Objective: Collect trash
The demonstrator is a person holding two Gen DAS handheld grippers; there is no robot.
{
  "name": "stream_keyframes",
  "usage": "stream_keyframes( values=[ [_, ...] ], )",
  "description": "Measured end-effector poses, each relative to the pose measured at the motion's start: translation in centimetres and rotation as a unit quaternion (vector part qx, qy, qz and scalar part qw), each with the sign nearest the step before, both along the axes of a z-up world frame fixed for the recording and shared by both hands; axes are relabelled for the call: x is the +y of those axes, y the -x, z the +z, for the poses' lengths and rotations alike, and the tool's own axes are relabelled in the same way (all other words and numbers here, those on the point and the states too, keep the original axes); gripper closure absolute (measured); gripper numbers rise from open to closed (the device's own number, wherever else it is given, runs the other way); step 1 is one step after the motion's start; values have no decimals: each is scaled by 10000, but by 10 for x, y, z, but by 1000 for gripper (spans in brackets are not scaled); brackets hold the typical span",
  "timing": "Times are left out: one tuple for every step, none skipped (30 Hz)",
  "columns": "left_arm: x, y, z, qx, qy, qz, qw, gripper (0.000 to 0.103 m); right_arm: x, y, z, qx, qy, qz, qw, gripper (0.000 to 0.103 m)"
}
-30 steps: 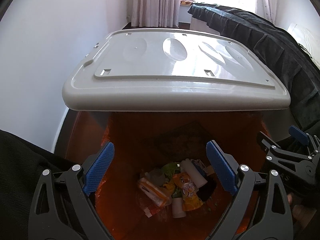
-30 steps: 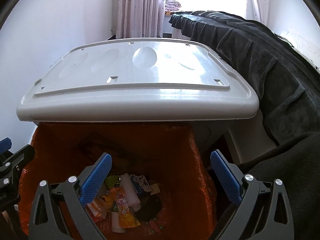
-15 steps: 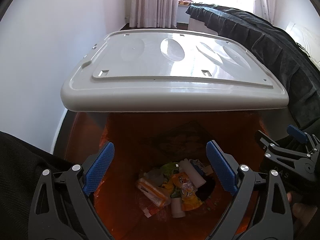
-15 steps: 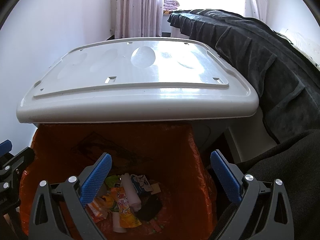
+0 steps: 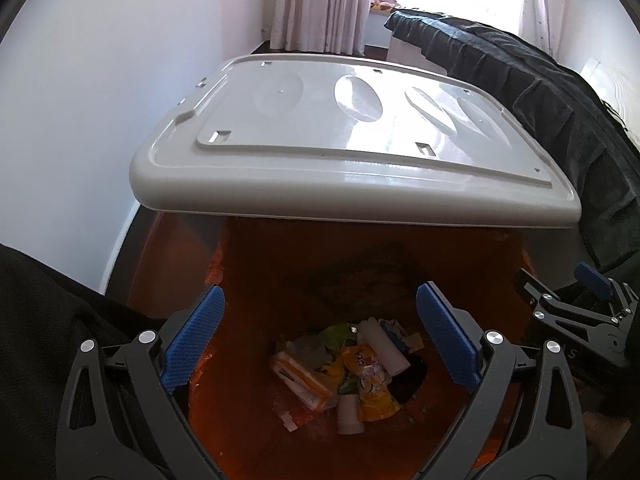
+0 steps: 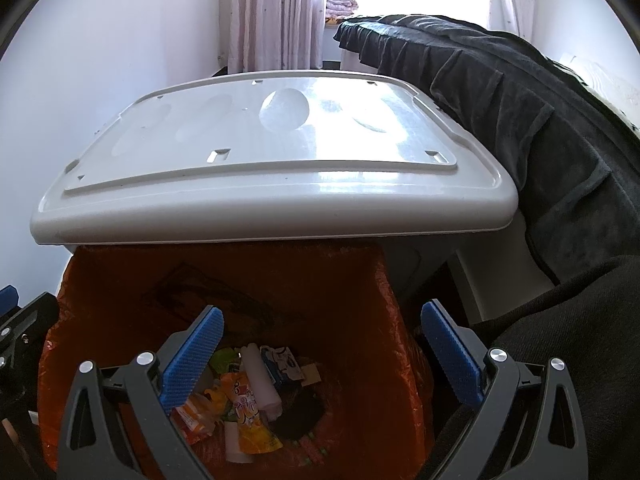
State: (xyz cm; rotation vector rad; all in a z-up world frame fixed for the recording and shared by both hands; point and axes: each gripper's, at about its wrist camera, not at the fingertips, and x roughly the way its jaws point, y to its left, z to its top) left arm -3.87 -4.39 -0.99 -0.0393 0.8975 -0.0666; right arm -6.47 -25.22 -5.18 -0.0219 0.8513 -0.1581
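A bin lined with an orange bag (image 5: 280, 280) (image 6: 340, 300) stands below both grippers, its grey lid (image 5: 344, 152) (image 6: 280, 168) raised behind the opening. Several pieces of trash (image 5: 348, 372) (image 6: 248, 396) lie at the bottom: a yellow pouch, a white tube, an orange pack, a small cup. My left gripper (image 5: 320, 340) is open and empty above the bin's left side. My right gripper (image 6: 320, 356) is open and empty above its right side; it also shows at the right edge of the left wrist view (image 5: 580, 312).
A dark blanket (image 5: 540, 92) (image 6: 520, 112) drapes over furniture to the right of the bin. A white wall (image 5: 100, 100) stands on the left. Curtains (image 6: 276, 16) and a bright window are at the back. Dark clothing (image 6: 580, 340) is close by on the right.
Both views have shifted very slightly; the lid and trash stand as before. Both grippers stay open and empty.
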Motion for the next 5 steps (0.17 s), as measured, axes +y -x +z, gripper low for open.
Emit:
stream_keyframes(
  values=[
    [0,0,0,-6,-7,-7,10000,9,0,0,0,-7,2,-1,10000,5],
    [0,0,0,-7,-7,-11,10000,9,0,0,0,-8,2,-3,10000,5],
    [-1,0,0,7,-5,-11,10000,9,0,0,0,-7,0,-9,10000,5],
    [0,0,0,27,-6,-7,10000,9,0,0,0,-7,-3,-17,10000,5],
    [0,0,-1,46,-3,-2,10000,9,0,0,0,-8,-6,-23,10000,5]
  ],
)
